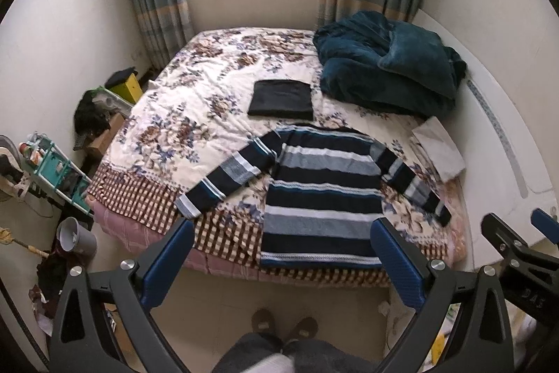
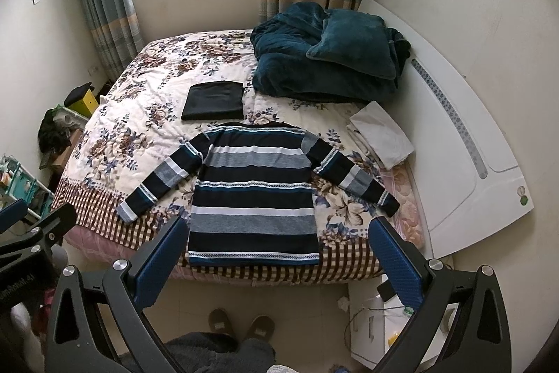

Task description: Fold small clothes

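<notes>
A striped navy, grey and white sweater (image 1: 319,194) lies flat on the floral bedspread (image 1: 195,100), sleeves spread, hem at the near bed edge; it also shows in the right wrist view (image 2: 253,194). A folded black garment (image 1: 281,98) lies behind it, also seen in the right wrist view (image 2: 213,100). My left gripper (image 1: 283,233) is open and empty, held above the floor in front of the hem. My right gripper (image 2: 279,229) is open and empty, likewise short of the bed; it shows at the right edge of the left wrist view (image 1: 517,222).
A teal blanket pile (image 1: 391,69) and a folded white cloth (image 1: 440,147) sit on the bed's right side. A white headboard (image 2: 464,142) stands at right. Clutter, a shelf (image 1: 59,170) and a bin (image 1: 75,236) line the left floor. My slippers (image 2: 241,324) are below.
</notes>
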The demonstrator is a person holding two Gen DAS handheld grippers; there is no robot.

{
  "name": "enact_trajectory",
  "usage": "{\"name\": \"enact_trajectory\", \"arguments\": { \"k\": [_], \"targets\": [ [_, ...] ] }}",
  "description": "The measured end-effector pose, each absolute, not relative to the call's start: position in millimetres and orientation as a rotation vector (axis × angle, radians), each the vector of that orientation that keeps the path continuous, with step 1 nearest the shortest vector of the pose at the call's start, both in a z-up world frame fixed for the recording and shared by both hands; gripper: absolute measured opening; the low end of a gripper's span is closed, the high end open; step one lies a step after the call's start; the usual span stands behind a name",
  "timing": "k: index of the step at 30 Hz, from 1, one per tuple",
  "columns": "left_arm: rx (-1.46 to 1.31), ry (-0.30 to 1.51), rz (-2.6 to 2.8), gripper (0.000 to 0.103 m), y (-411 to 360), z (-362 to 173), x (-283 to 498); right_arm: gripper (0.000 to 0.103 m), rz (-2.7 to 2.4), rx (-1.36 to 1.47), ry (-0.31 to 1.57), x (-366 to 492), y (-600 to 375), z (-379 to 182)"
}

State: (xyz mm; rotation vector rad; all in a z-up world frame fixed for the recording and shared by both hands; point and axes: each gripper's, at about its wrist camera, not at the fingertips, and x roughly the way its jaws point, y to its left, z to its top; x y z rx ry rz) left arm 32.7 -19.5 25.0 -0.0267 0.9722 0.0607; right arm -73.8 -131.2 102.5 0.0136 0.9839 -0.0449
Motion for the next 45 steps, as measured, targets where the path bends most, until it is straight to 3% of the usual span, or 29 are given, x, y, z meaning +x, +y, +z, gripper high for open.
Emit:
{"name": "enact_trajectory", "arguments": {
  "k": [3,11,23,28,40,42,45],
  "targets": [
    [-0.020,0.929,0.093,0.103,-24,10,47,0.103,-0.059,0.036,0.983,-62,-141,99],
    [0.029,0.945,0.122,0.103,-43,-57,124,0.103,-0.171,0.104,1.018,21,-177,27],
    [0.133,1.128,0.037,0.103,-89,-197,286,0.103,-0.423,0.214,1.200,186,-261,-154],
    [0.159,1.214,-0.001,0.103,-116,-284,345,0.103,-0.539,0.352,1.291,223,-313,-248],
    [0.205,1.492,0.071,0.103,-148,-519,415,0.103,-0.957,1.010,1.161,172,-513,-505],
    [0.191,1.523,0.101,0.103,-151,-545,417,0.101,-1.024,1.123,1.125,157,-546,-544],
    [0.162,1.551,0.129,0.103,-151,-565,416,0.088,-1.045,1.332,1.033,138,-585,-600]
  ]
}}
